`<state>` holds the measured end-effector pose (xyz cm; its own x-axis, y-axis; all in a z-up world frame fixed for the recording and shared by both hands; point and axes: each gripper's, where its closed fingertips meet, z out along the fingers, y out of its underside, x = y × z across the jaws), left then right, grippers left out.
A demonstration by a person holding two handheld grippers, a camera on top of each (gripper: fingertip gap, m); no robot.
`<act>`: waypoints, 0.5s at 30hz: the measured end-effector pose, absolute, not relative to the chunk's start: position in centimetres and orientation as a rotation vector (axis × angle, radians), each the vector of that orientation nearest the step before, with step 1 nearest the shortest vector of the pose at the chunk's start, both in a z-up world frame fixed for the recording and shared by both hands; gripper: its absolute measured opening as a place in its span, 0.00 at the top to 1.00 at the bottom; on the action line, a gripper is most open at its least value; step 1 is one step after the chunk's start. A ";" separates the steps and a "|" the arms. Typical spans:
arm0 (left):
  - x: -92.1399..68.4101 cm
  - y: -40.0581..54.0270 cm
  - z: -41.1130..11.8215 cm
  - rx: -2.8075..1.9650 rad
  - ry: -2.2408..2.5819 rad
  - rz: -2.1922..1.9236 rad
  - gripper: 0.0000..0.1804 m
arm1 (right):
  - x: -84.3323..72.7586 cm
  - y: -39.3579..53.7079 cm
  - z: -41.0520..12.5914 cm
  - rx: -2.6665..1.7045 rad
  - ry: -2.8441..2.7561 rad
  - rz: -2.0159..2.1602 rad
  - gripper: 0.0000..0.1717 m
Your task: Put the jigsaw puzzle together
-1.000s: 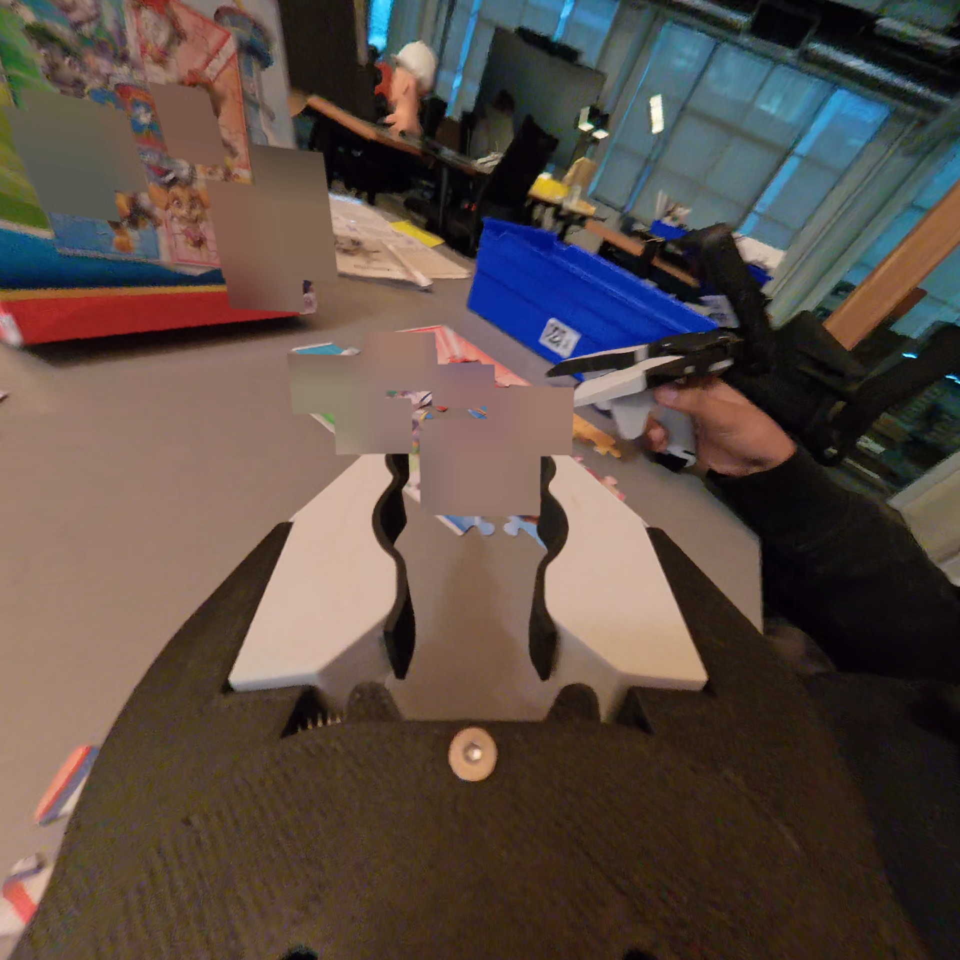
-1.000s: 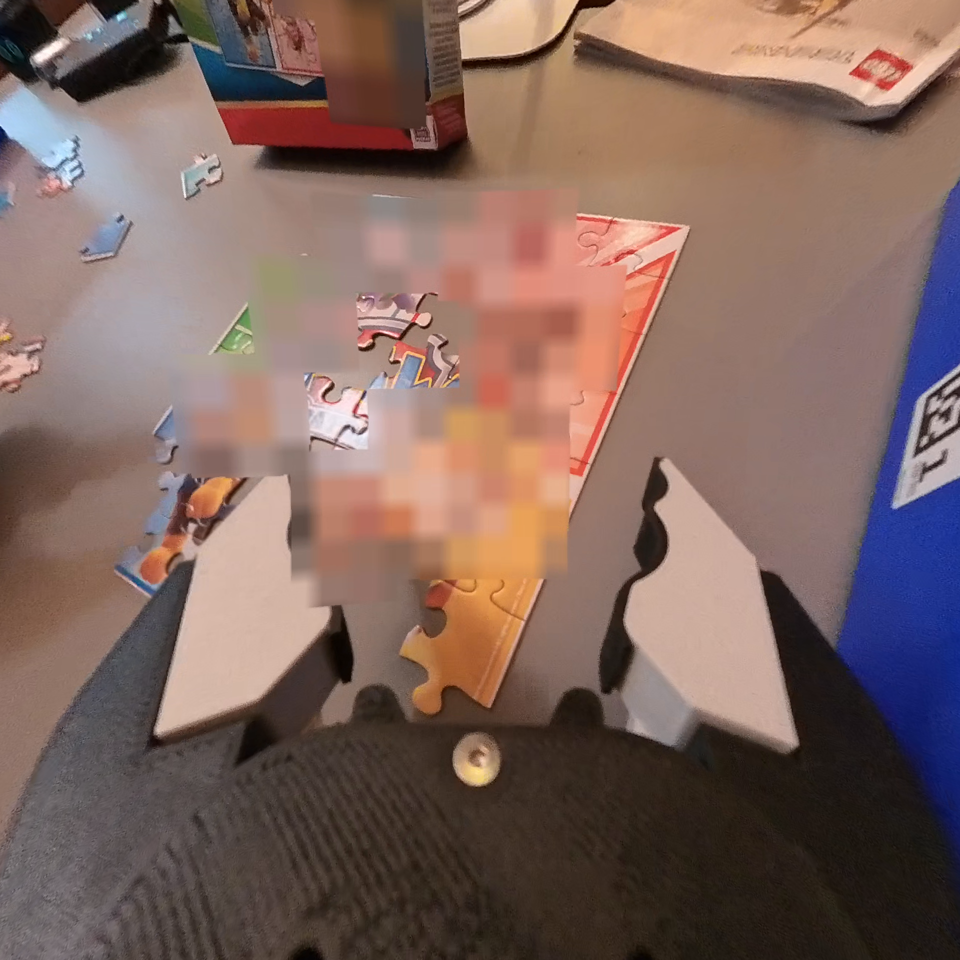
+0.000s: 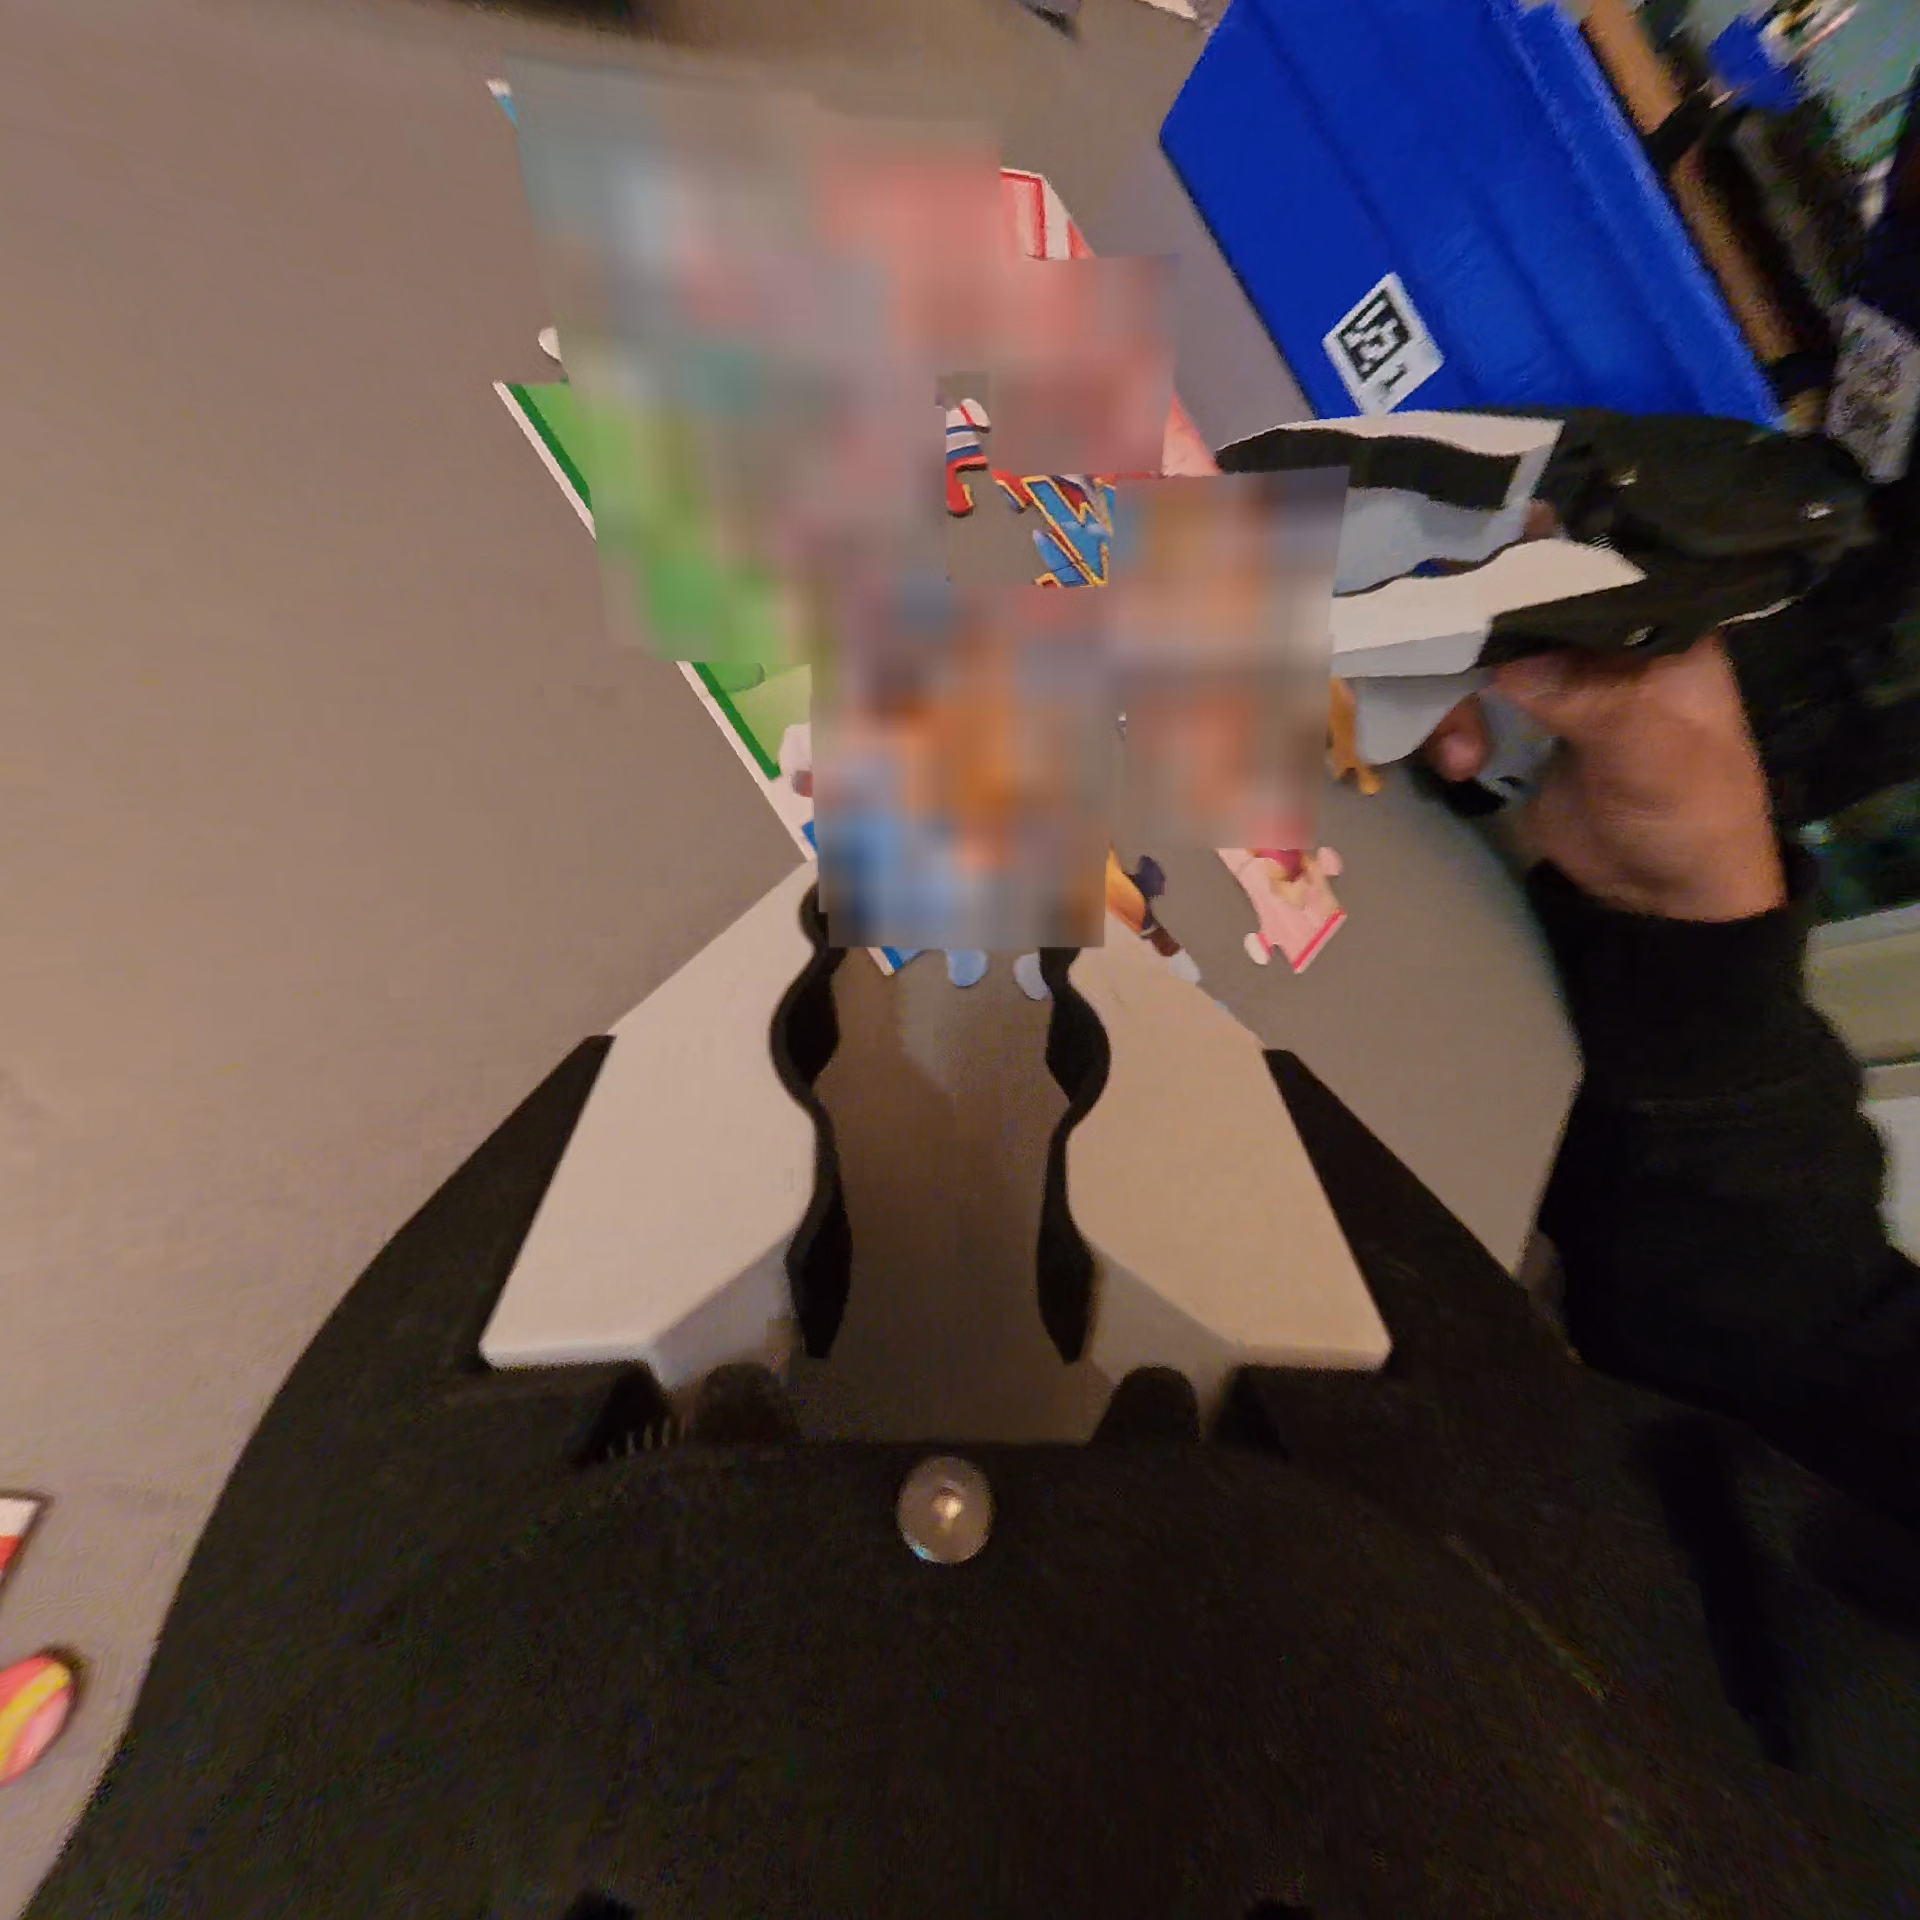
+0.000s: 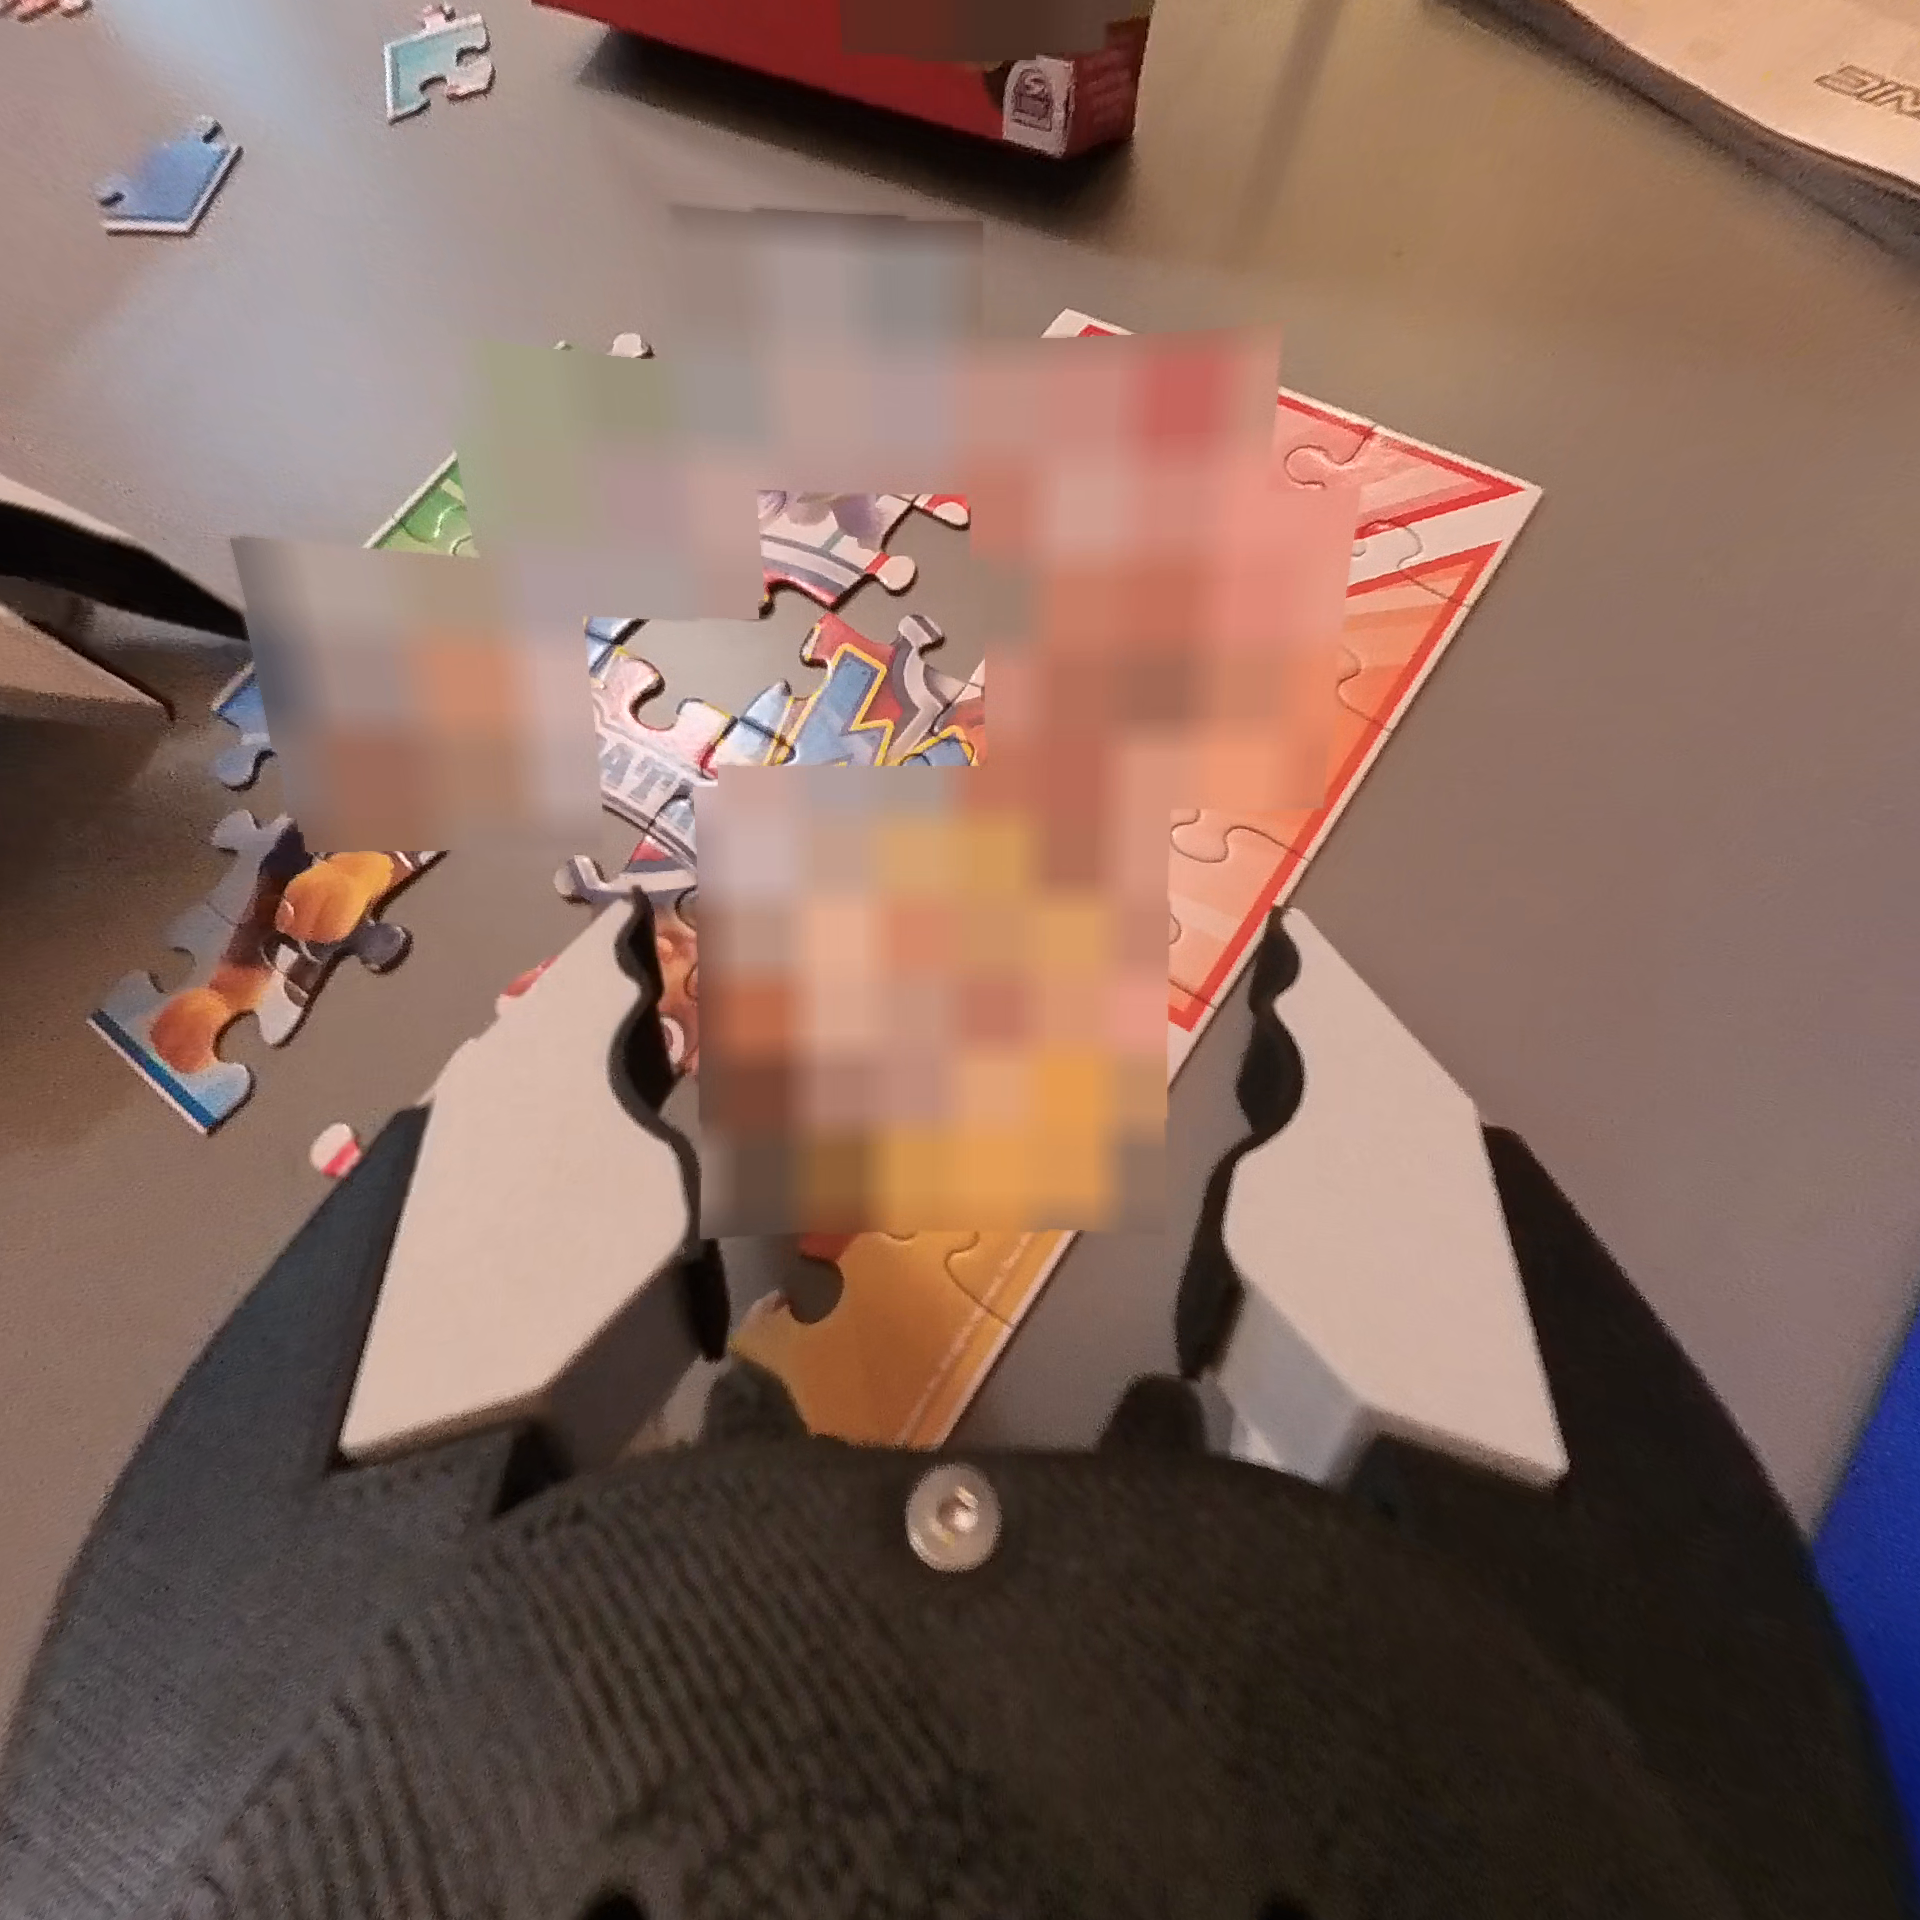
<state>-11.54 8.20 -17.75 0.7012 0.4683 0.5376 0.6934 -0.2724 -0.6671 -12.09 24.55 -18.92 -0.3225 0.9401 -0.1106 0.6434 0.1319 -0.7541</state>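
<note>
A partly assembled jigsaw puzzle lies flat on the grey table. My left gripper is open with nothing between its fingers. Its tips hover at the puzzle's near blue edge. A loose pink piece lies just right of them. My right gripper is wide open and empty, low over the puzzle's orange and red part. It also shows in the left wrist view, held by a hand at the puzzle's right side. Mosaic patches cover much of the puzzle.
A blue bin stands past the puzzle's right side and shows in the right wrist view. A red box stands behind the puzzle. Loose pieces lie far left, papers far right.
The left gripper has tipped down toward the puzzle and its jaws have narrowed a little. The right gripper has moved lower and closer over the puzzle, its jaws slightly narrower.
</note>
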 end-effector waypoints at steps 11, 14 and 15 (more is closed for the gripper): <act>-9.2 6.8 -17.5 -1.920 -0.875 -0.335 0.80 | -11.2 22.3 -19.5 -1.395 -2.125 0.936 0.33; -9.7 6.4 -16.7 -1.893 -0.845 -0.278 0.80 | -11.0 22.2 -19.4 -1.398 -2.125 0.957 0.34; -10.1 6.0 -16.3 -1.884 -0.841 -0.245 0.80 | -10.9 22.1 -19.4 -1.398 -2.126 0.967 0.35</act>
